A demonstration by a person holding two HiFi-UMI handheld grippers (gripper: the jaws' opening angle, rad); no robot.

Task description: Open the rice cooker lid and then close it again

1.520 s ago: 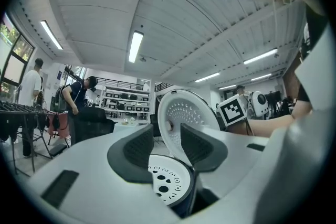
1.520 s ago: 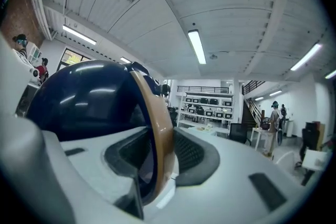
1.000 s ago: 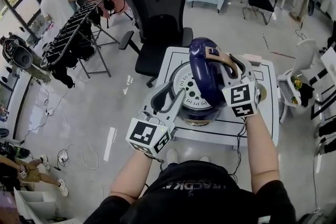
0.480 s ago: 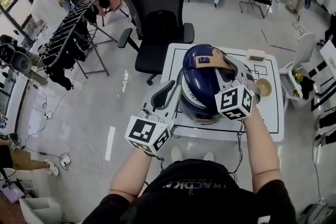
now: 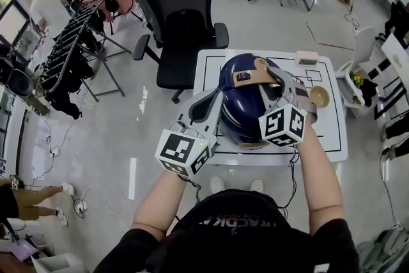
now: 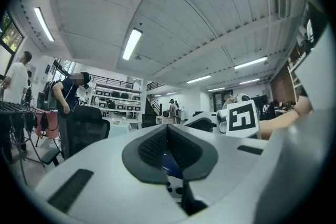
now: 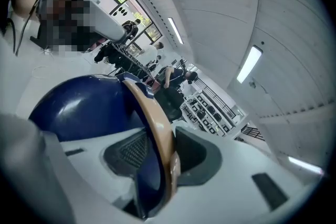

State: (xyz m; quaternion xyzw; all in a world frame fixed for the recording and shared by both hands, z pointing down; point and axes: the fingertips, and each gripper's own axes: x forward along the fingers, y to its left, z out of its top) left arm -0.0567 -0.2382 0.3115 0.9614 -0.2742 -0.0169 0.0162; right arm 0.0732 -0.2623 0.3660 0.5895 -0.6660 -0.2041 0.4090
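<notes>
Well, the dark blue rice cooker (image 5: 241, 121) stands near the middle of the white table (image 5: 332, 137), and from above its domed lid (image 5: 238, 96) looks lowered onto the body; whether it has latched I cannot tell. A tan handle (image 5: 250, 77) arches over the top of the lid.

The right gripper (image 5: 273, 78) reaches in from the cooker's right side. Its own camera shows its jaws clamped on that tan handle (image 7: 156, 123), one dark pad on each side of the strip, with the blue lid (image 7: 79, 107) curving away to the left of it. The right gripper (image 7: 163, 156) is carrying nothing else.

The left gripper (image 5: 209, 104) sits at the cooker's left flank, close against it. In its own view the left gripper (image 6: 169, 148) has its pads brought together at the tips, with only a thin slit below, where a bit of blue shows through. Nothing is caught between them.

On the table to the right of the cooker lies a small tan bowl (image 5: 319, 96), and a pink box (image 5: 307, 59) sits near the far edge. A black office chair (image 5: 182, 9) stands just behind the table.
</notes>
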